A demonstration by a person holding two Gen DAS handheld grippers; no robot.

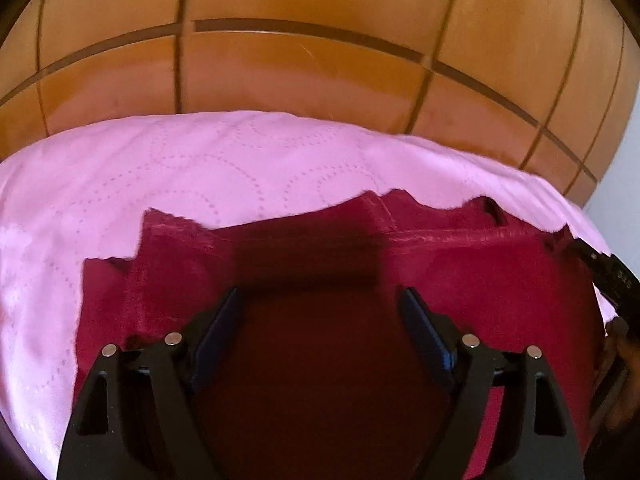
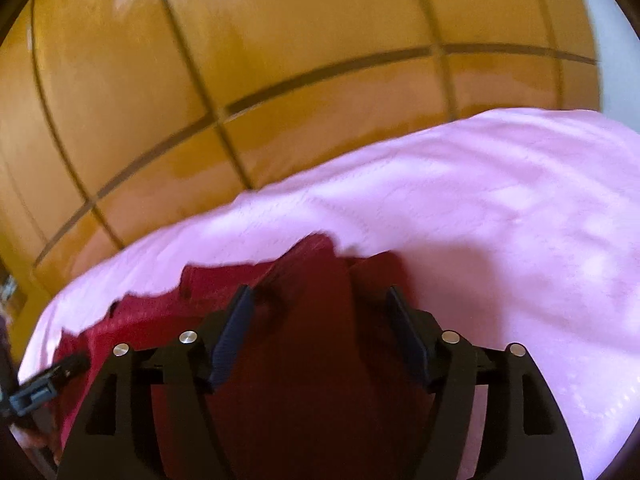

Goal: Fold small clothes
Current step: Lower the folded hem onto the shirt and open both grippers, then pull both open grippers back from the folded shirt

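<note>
Glossy orange wooden headboard [image 1: 304, 64], far; pink quilted stitched bedspread [image 1: 200, 168], spread as folding ground; dark red fabric garment [image 1: 460, 276], laid flat near centre for folding; left gripper [image 1: 320, 312] and right gripper [image 2: 318, 312] above it, jaws wide, gripping nothing.

We look down past the left gripper [image 1: 320, 300], its jaws standing wide apart with nothing pinched between them, onto a dark red garment [image 1: 460, 276] spread on a pink quilted cover [image 1: 200, 168]. The garment's far edge is uneven, with a flap folded over at the left. Beyond the cover rises a glossy wooden panel [image 1: 300, 64], and the other gripper [image 1: 612, 280] pokes in at the right edge, over the garment's right side.
</note>
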